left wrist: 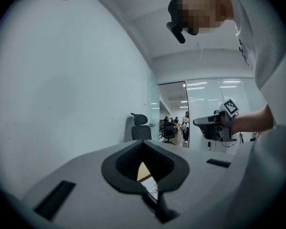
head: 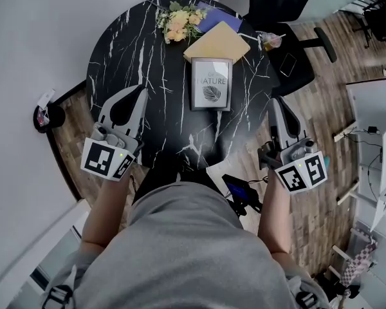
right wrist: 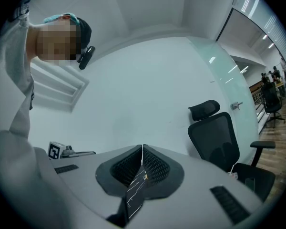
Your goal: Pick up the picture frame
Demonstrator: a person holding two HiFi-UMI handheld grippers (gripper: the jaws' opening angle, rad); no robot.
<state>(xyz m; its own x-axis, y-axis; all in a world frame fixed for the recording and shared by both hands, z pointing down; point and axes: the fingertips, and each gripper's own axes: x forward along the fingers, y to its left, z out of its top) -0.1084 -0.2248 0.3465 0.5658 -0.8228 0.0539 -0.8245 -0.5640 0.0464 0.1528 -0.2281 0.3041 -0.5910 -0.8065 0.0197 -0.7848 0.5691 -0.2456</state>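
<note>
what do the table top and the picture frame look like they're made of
Table: black stone look with white veins and a slight sheen, so polished marble or a marble-print laminate; the view cannot settle which. Picture frame: thin, smooth silver-grey border, likely metal or painted plastic, round a white printed sheet with a leaf. Whether glass covers it does not show.

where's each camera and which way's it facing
Head view: on the head, facing steeply down at the picture frame on the table; torso, left gripper, right gripper show.
Left gripper view: rides that gripper, faces level toward the right gripper; forearm shows.
Right gripper view: rides that gripper, faces level toward the left gripper; torso shows.
Shared: both gripper views catch the office chair.
</note>
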